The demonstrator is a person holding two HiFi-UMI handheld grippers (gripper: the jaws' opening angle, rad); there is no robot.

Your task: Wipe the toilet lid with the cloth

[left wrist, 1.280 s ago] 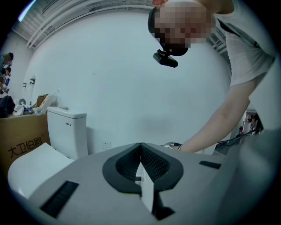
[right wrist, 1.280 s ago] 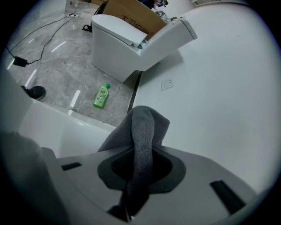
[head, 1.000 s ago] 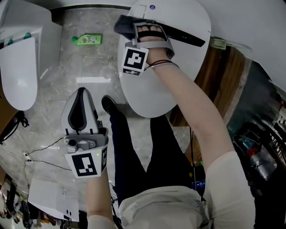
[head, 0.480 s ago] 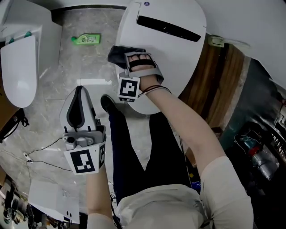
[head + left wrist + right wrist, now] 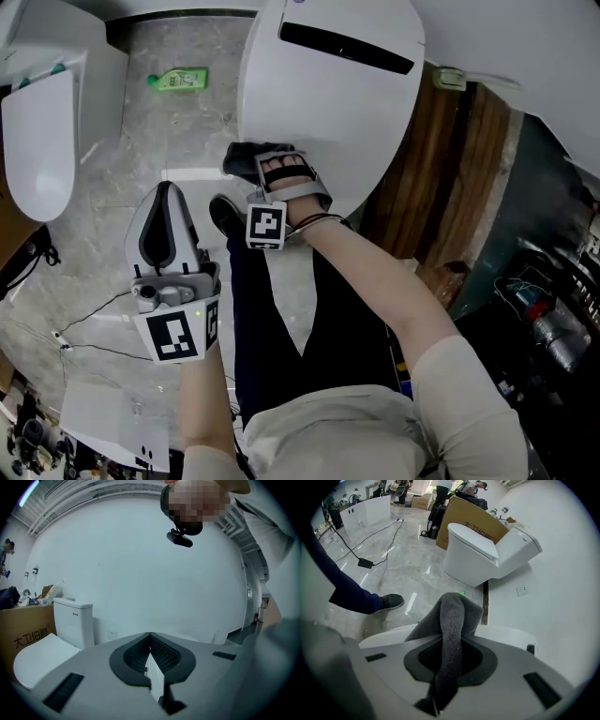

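Right gripper [image 5: 450,660]: clamped on grey cloth [image 5: 453,613], at toilet lid [image 5: 328,112] near-left edge.
Left gripper [image 5: 150,645]: jaws together, empty.

The dark grey, fuzzy cloth [image 5: 452,616] is bunching into a thick fold, pinched in the jaws of the right tool [image 5: 449,644]. It is pressing on the front rim of the toilet lid [image 5: 328,112], which is lying closed, white, glossy and oval.
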